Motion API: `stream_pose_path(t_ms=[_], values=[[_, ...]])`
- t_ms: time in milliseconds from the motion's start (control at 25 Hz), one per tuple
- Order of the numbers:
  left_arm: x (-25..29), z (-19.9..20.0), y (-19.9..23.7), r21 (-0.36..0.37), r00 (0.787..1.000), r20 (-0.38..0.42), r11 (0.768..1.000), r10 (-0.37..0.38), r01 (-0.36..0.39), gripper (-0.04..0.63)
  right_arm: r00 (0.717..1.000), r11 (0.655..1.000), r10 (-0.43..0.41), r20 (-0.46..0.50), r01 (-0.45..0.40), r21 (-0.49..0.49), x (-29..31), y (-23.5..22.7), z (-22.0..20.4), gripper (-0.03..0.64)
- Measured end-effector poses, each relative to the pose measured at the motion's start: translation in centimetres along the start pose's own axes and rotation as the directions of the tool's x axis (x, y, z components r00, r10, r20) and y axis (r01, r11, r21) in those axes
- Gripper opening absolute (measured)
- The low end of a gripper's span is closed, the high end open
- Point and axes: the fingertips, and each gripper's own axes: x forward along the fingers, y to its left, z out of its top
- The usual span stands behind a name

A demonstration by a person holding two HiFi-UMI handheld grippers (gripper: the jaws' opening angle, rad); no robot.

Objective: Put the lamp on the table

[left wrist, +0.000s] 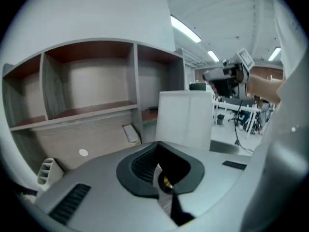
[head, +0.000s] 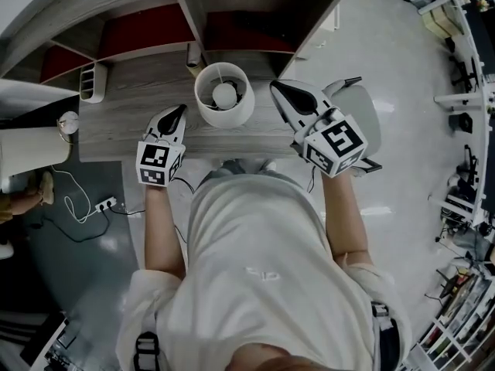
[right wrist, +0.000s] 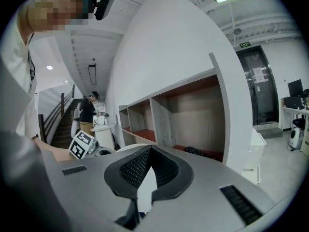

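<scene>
Since the white drum-shaded lamp (head: 224, 93) stands on the grey wooden table (head: 124, 122), the task looks done; the left gripper (head: 179, 111) at its eight o'clock and the right gripper (head: 278, 91) at three have fingers together, empty.

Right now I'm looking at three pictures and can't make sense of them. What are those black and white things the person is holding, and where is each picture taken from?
The head view comes from a camera on a person's head, looking down at their own arms. Each hand holds a two-jaw tool with a marker cube on it: the left hand-held gripper and the right hand-held gripper. The other two pictures come from cameras riding on those tools, each looking along its own jaws. Both pairs of jaws are shut and hold nothing. Between the two tools a lamp with a white shade stands on a wooden table, below some shelves. A small white holder also sits on the table.
</scene>
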Motion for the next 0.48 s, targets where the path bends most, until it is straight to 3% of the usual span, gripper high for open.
stream_pose_path(t_ms=[120, 280, 480], values=[[-0.9, 2.2, -0.3, -0.073, 0.993, 0.121, 0.997, -0.015, 0.024, 0.014, 1.000, 1.000, -0.006, 0.002, 0.006, -0.016, -0.5, -0.1, -0.8, 0.028], [-1.4, 4.0, -0.7, -0.101, 0.982, 0.191, 0.995, -0.008, 0.028, 0.014, 0.999, 1.000, -0.008, 0.031, 0.009, -0.022, -1.1, 0.0, -1.4, 0.028], [-2.1, 5.8, -0.1, -0.206, 0.951, 0.308, 0.977, 0.012, 0.054, 0.014, 0.997, 0.999, -0.025, 0.080, 0.023, 0.026, -1.7, -0.7, -2.2, 0.028]])
